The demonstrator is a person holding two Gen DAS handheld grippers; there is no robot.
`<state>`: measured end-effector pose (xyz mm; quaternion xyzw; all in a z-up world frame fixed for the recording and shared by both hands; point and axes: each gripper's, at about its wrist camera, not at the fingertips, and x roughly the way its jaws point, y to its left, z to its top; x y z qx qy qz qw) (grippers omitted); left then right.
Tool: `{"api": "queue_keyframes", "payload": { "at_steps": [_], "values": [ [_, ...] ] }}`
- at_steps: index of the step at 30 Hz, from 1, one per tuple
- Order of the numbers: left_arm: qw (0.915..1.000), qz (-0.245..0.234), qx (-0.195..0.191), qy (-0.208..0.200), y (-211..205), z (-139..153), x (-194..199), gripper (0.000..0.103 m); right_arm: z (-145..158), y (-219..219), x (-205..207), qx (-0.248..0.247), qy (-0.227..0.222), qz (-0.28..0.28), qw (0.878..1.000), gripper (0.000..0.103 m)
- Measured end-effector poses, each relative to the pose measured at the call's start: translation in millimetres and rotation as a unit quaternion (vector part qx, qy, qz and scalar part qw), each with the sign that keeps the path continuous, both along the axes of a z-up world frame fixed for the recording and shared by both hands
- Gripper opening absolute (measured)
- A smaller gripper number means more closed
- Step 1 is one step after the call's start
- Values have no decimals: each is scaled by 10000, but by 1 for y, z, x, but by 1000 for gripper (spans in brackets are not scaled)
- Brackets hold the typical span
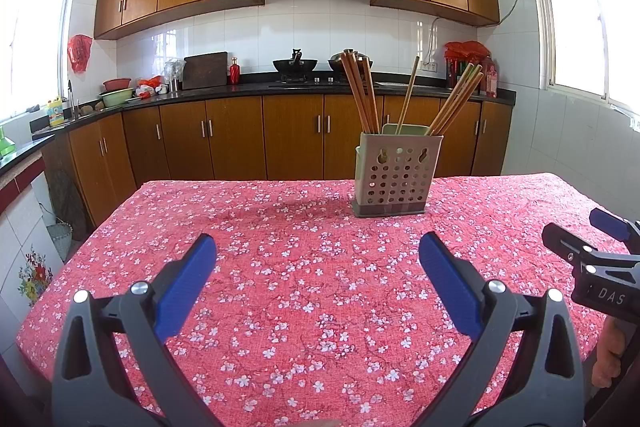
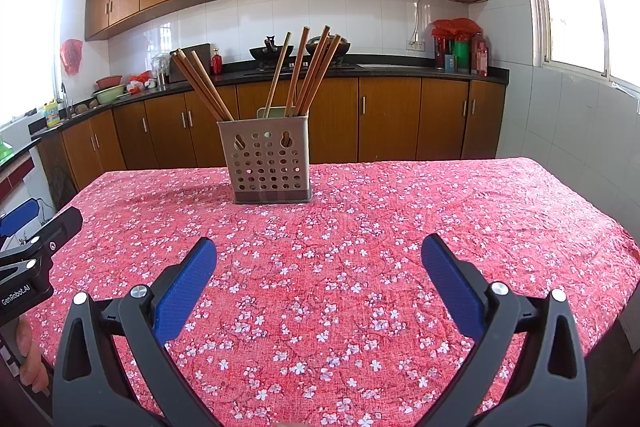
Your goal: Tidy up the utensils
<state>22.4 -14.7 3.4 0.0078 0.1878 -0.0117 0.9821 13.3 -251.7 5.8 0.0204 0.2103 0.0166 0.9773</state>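
Note:
A grey perforated utensil holder [image 1: 394, 174] stands upright at the far side of the table and also shows in the right wrist view [image 2: 266, 163]. Several wooden chopsticks [image 1: 366, 93] stand in it, leaning apart in groups; they also show in the right wrist view [image 2: 308, 73]. My left gripper [image 1: 318, 255] is open and empty, low over the tablecloth, well short of the holder. My right gripper [image 2: 319, 259] is open and empty too. It shows from the side in the left wrist view [image 1: 588, 231].
The table carries a red floral cloth [image 1: 304, 291] with edges at left and far side. Beyond it run wooden cabinets and a dark counter [image 1: 248, 89] with woks, bowls and bottles. The left gripper's body [image 2: 36, 263] sits at the right view's left edge.

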Motion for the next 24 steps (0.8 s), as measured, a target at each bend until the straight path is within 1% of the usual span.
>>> {"api": "queue_keyframes", "payload": {
  "at_steps": [24],
  "values": [
    [10000,16,41,20,-1,-2,3,99,-2,-1,-1,48,18,-11,10000,101]
  ]
}}
